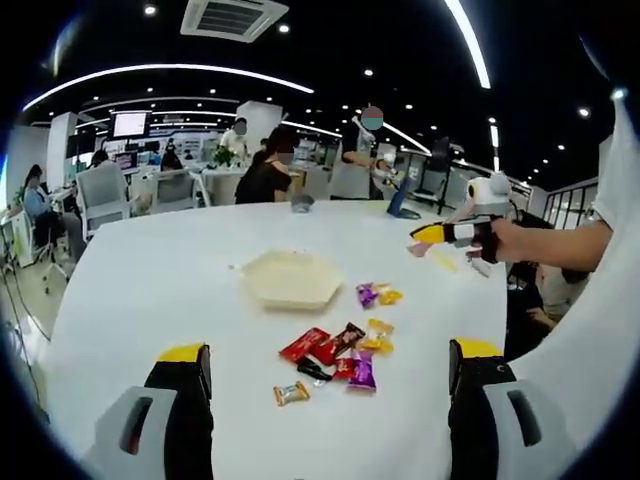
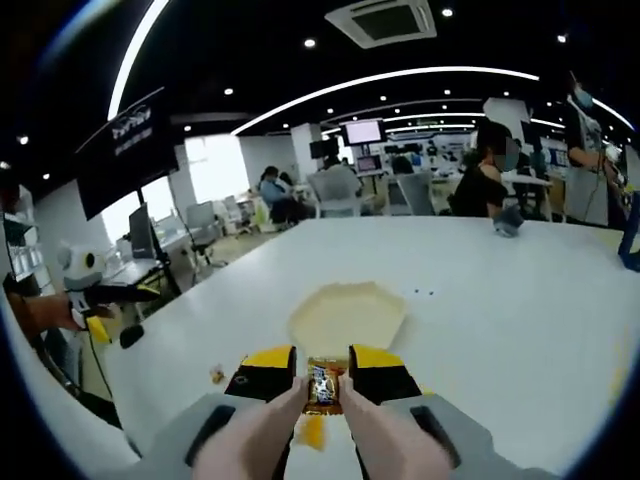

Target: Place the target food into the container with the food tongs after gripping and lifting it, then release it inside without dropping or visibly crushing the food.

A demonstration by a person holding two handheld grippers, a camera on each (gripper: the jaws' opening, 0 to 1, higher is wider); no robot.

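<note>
A cream hexagonal container (image 1: 290, 278) lies empty on the white table (image 1: 150, 280). Several wrapped candies lie just beyond my left gripper (image 1: 330, 352), among them a red one (image 1: 305, 345), a purple one (image 1: 362, 372) and a small orange one (image 1: 291, 393). Its jaws stand wide apart with nothing between them. My right gripper (image 2: 323, 378) is shut on an orange-brown wrapped candy (image 2: 323, 385), held above the table just short of the container (image 2: 348, 315). In the left gripper view the right gripper (image 1: 445, 233) hangs off to the right of the container.
Two more candies (image 1: 376, 295) lie right of the container. A grey object (image 1: 302, 203) and a blue object (image 1: 400, 205) sit at the table's far edge. People and office chairs are behind the table. The left gripper (image 2: 90, 290) shows beside the table's left edge.
</note>
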